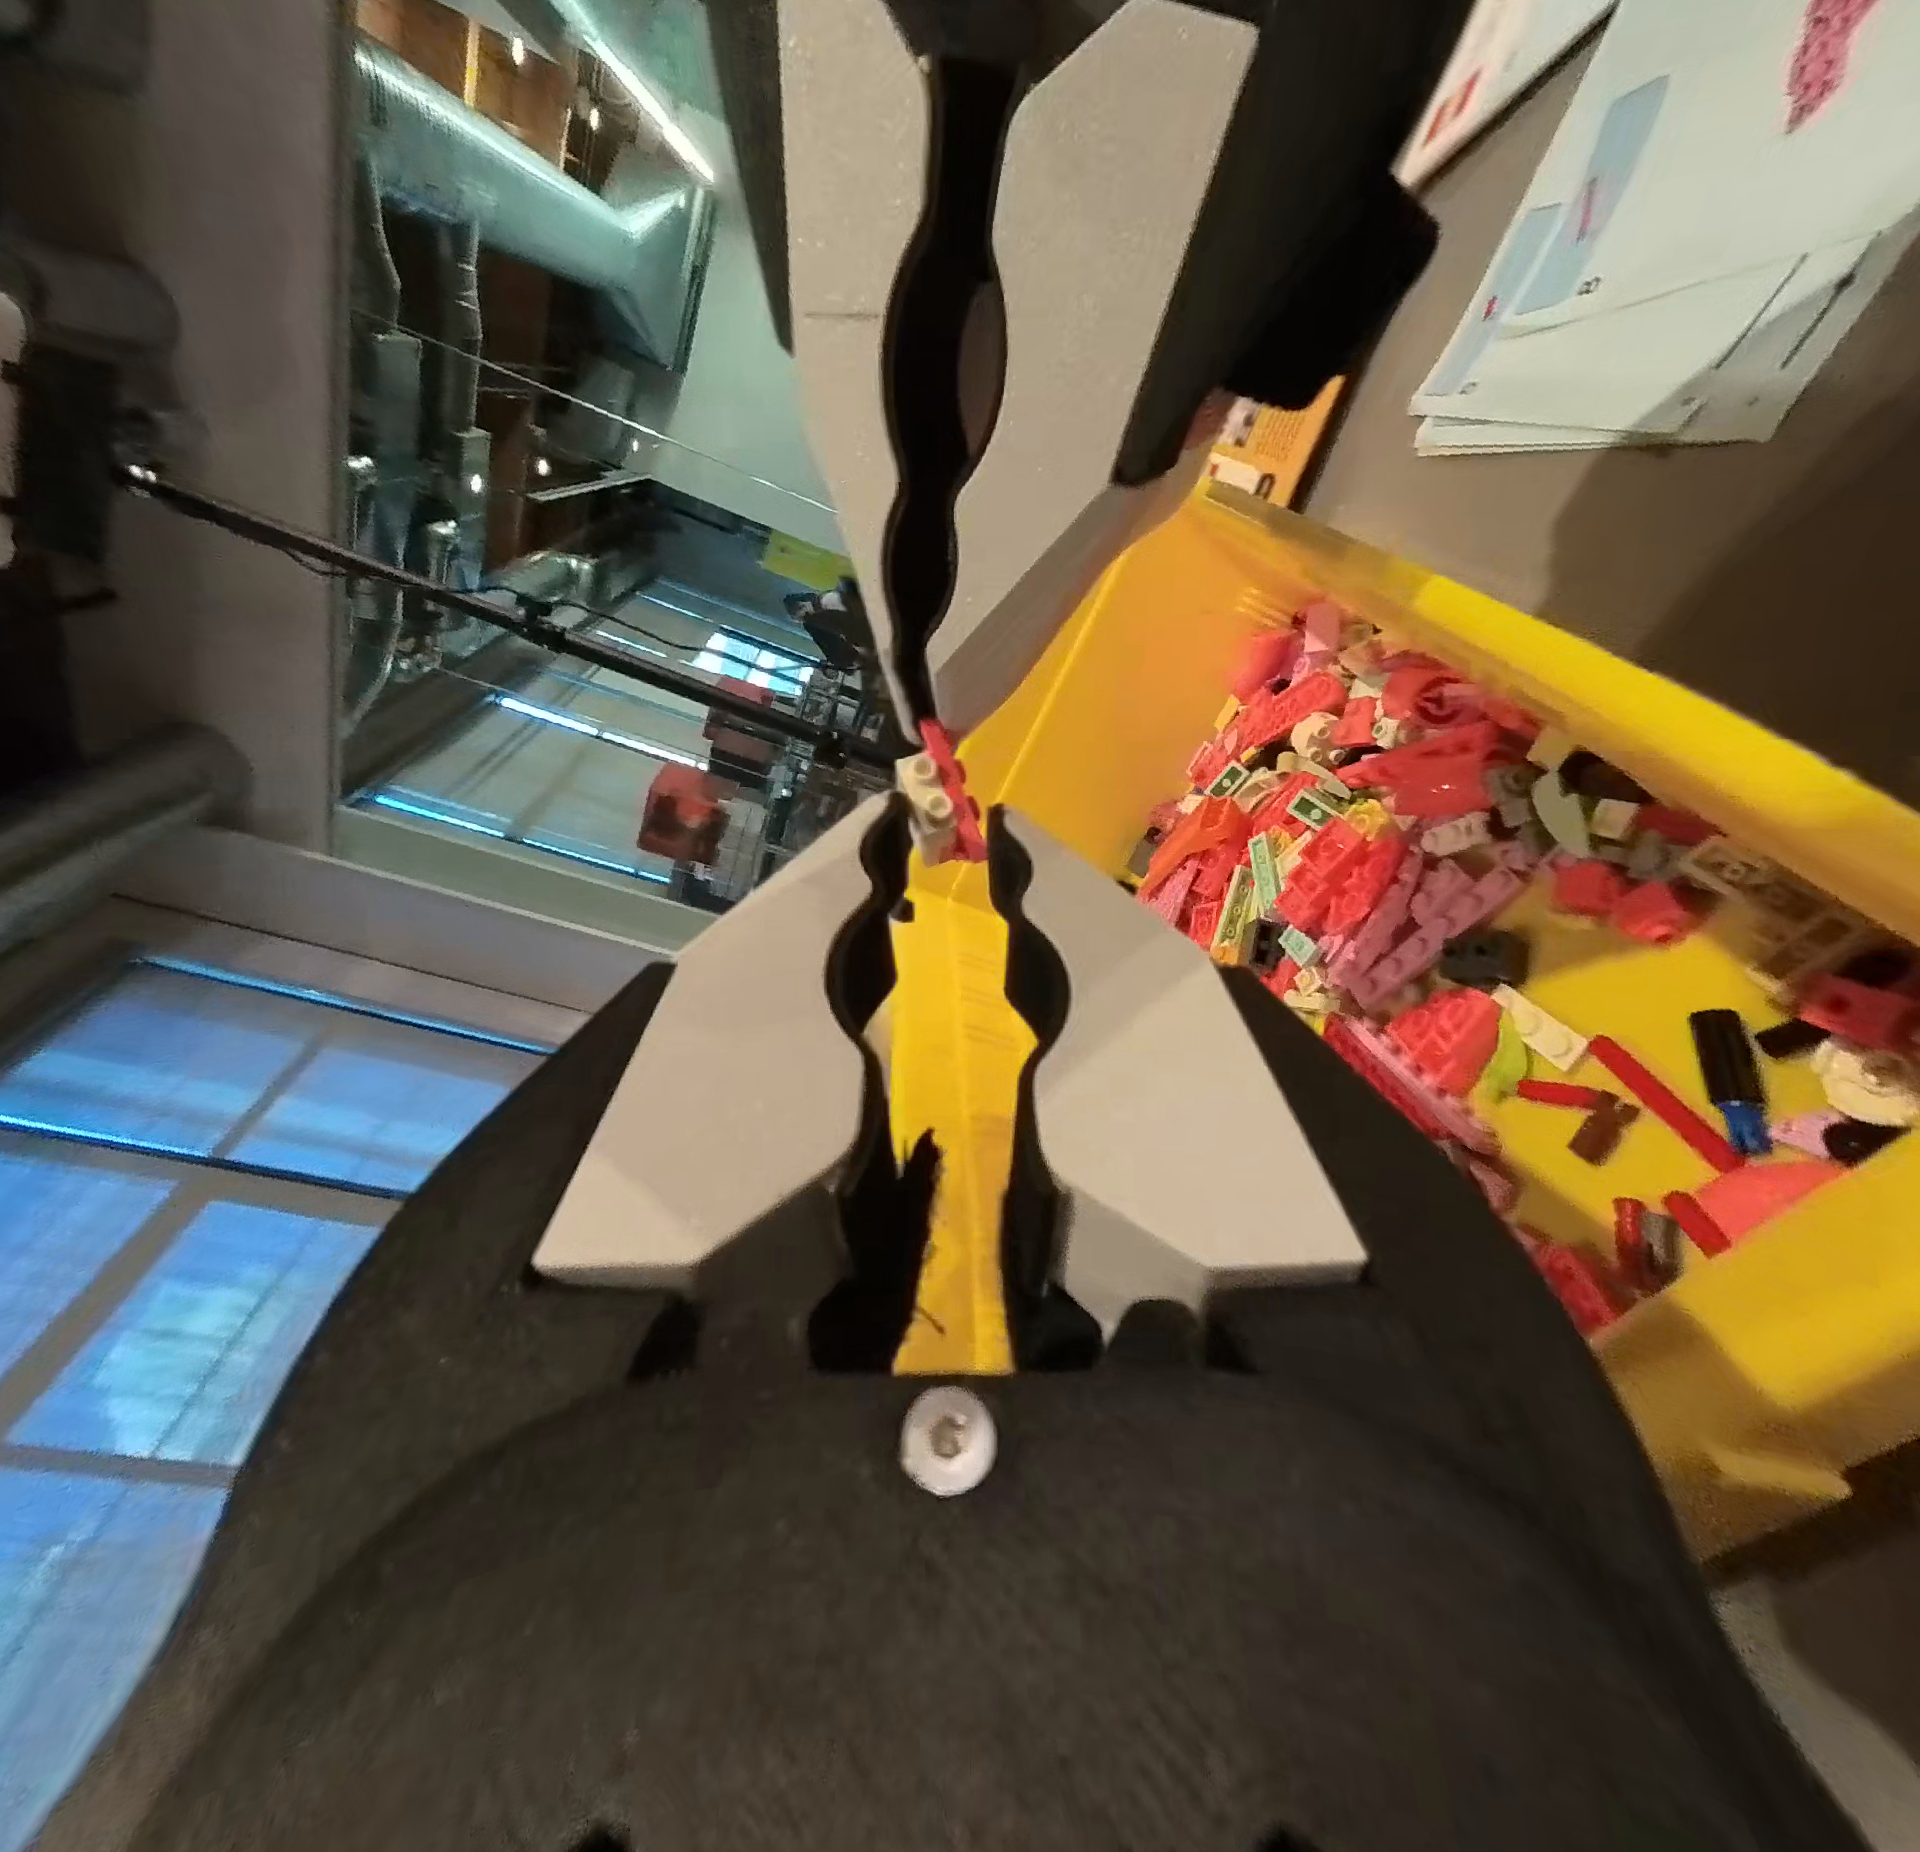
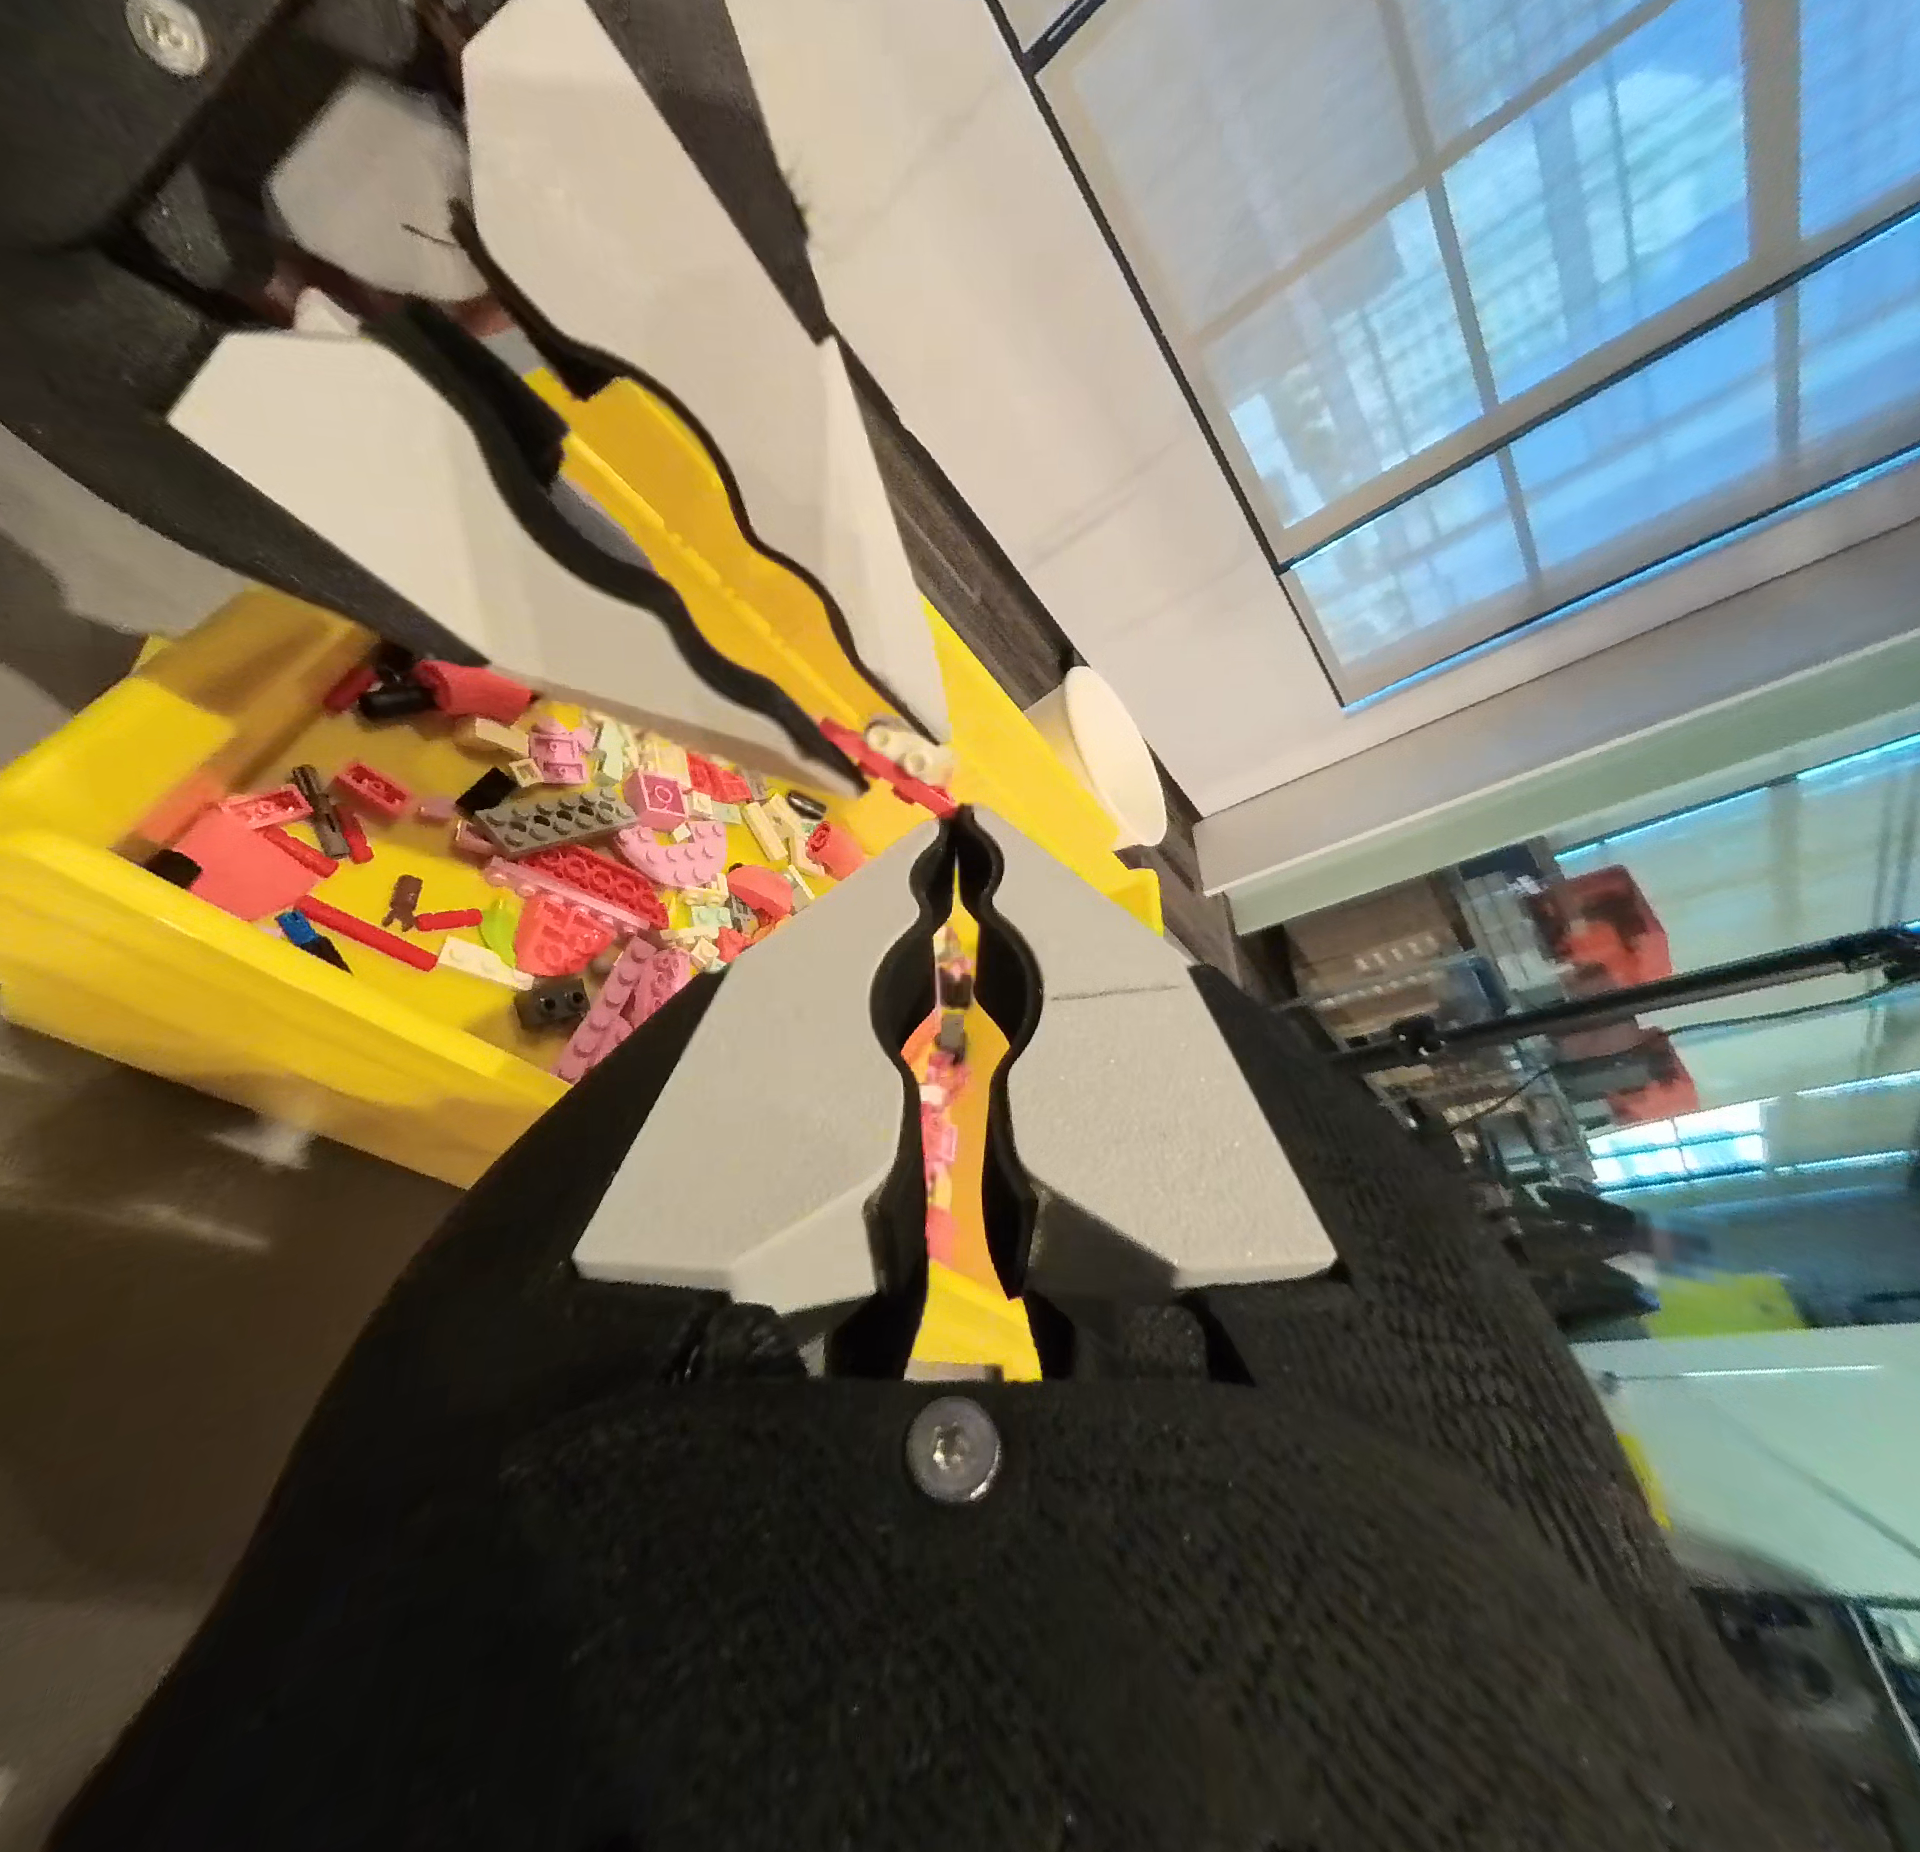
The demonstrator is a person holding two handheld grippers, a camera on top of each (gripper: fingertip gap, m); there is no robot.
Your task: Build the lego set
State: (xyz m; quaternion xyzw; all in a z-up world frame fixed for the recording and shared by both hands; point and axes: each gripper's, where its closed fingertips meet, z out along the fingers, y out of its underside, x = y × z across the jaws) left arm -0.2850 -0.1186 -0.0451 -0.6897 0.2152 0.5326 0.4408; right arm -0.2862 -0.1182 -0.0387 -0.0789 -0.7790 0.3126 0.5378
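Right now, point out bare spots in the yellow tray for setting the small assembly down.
Bare floor lies along the yellow tray wall, beside the black bricks. The pink and red pile is crowded.

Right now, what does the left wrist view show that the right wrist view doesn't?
Only the left wrist view shows the instruction sheets on the table beyond the yellow tray. Only the right wrist view shows a white paper cup behind the tray. Both show the tray's loose bricks and the two grippers meeting tip to tip on a small red-and-white brick assembly.
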